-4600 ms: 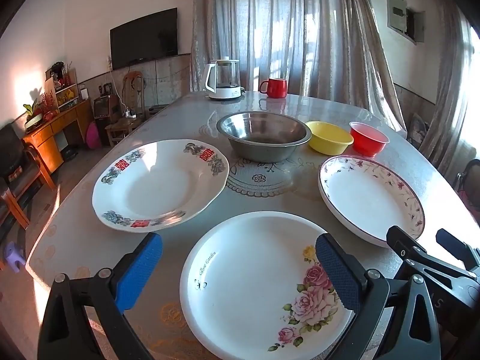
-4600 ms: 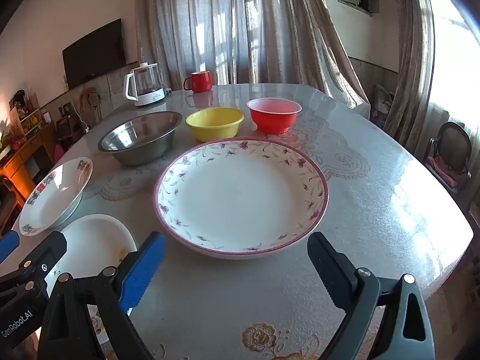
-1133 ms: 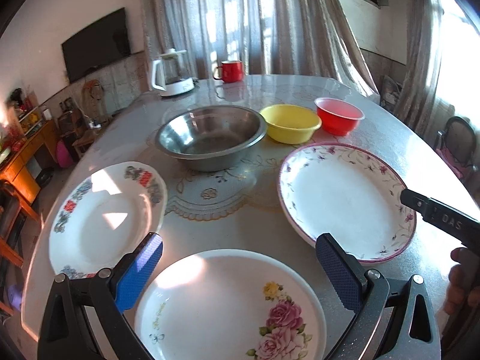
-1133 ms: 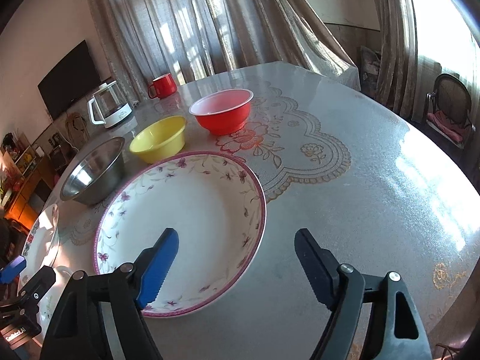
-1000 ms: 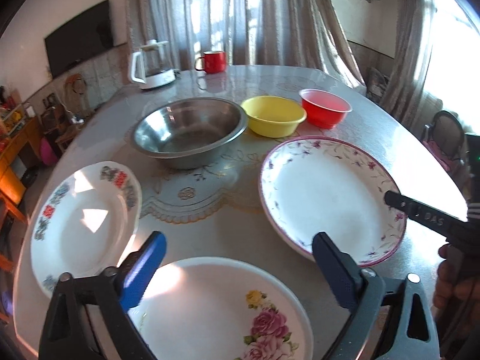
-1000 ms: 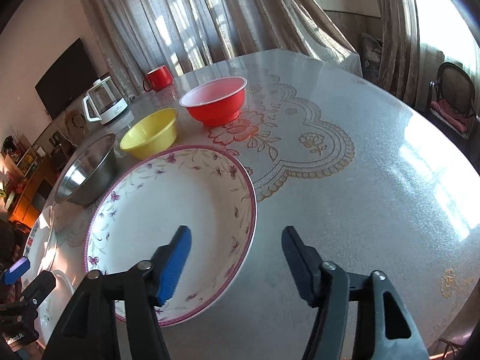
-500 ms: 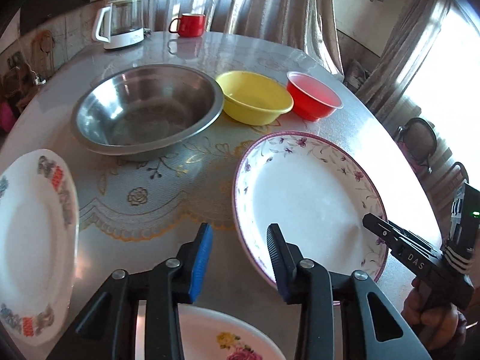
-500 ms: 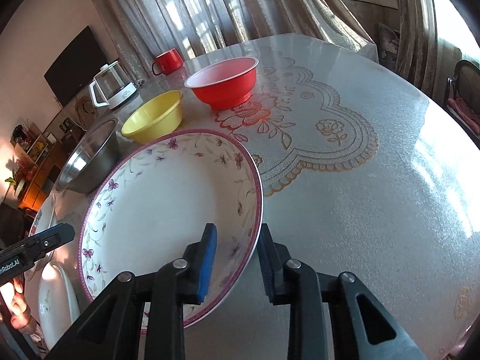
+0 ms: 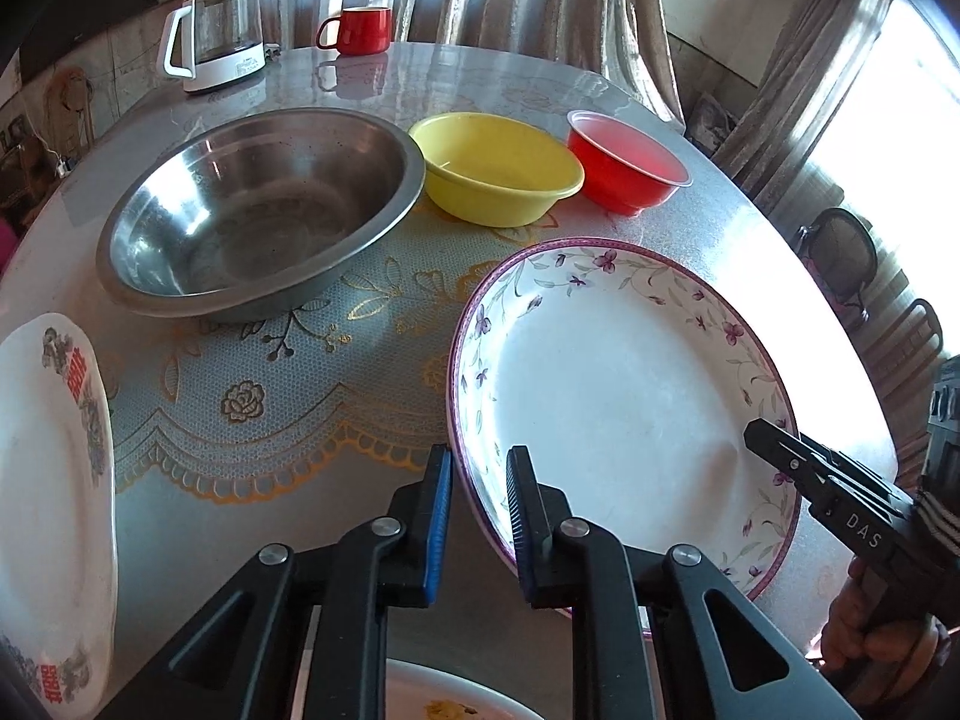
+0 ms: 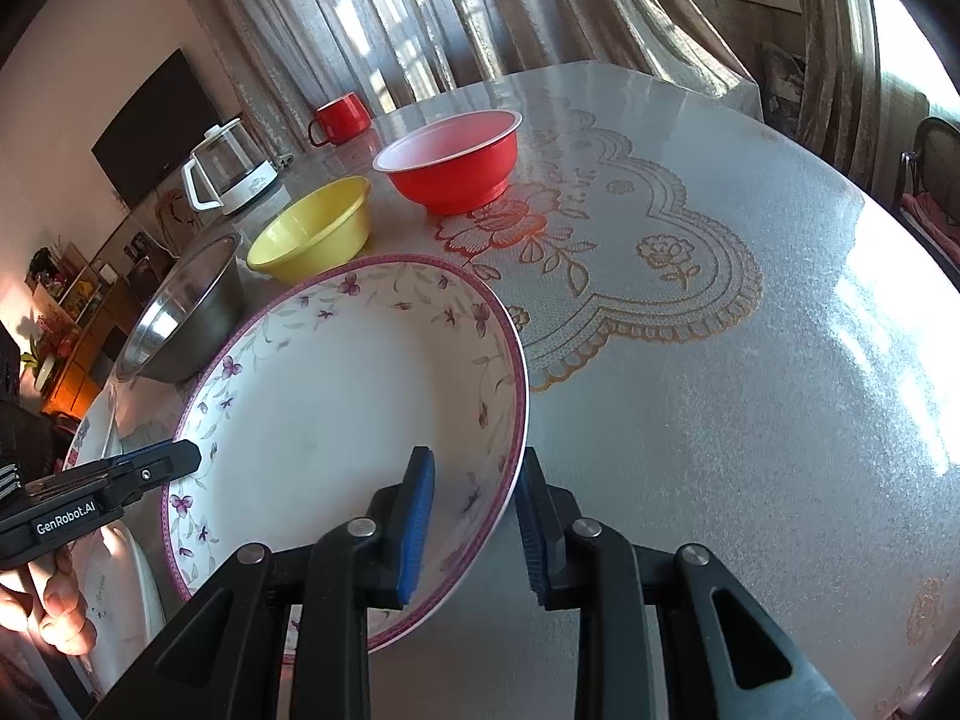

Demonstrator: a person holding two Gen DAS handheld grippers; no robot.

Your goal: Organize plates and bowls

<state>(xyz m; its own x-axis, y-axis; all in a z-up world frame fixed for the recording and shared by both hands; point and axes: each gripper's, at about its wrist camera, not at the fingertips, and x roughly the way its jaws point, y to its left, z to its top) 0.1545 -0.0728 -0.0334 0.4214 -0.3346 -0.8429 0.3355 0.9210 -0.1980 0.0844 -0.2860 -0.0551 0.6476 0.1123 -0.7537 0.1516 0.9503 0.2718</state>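
Plate (image 9: 618, 384) with purple flowers and a maroon rim sits near the counter's (image 10: 750, 390) front edge; we've got our left gripper (image 9: 478, 501) and right gripper (image 10: 474, 516) each pinching opposite sides of its rim.

White "DAS" printed on the black body of the right gripper (image 9: 780, 450), left wrist view. White "GenRobot.AI" printed on the black body of the left gripper (image 10: 186, 456), right wrist view. Red characters on rim of the white plate (image 9: 54, 480) at left; blurred, possibly double-happiness signs.
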